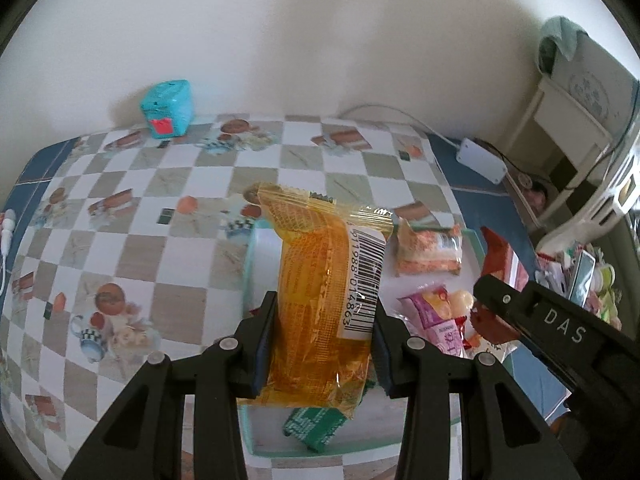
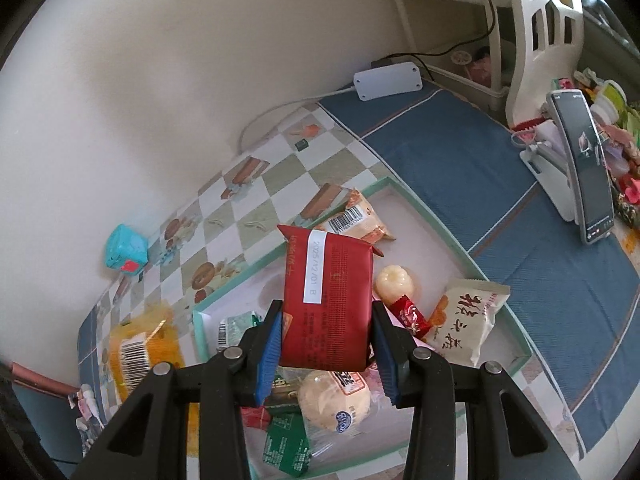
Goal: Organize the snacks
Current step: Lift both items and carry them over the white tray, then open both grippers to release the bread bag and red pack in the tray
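My left gripper [image 1: 324,344] is shut on a long orange snack packet [image 1: 320,300] with a barcode label, held above the left part of a white tray with a teal rim [image 1: 250,256]. The same orange packet [image 2: 140,352] shows at the lower left of the right wrist view. My right gripper [image 2: 326,346] is shut on a red snack packet [image 2: 326,300] with a white date strip, held over the tray [image 2: 452,240]. The right gripper's black body [image 1: 552,320] enters the left wrist view from the right.
The tray holds several snacks: a cream packet with black characters [image 2: 464,320], an orange-white packet [image 2: 352,220], a round bun [image 2: 332,400], green packets [image 2: 286,444]. A teal box [image 1: 168,110] stands by the wall. A phone on a stand [image 2: 584,164] and a white power strip [image 2: 388,80] lie right.
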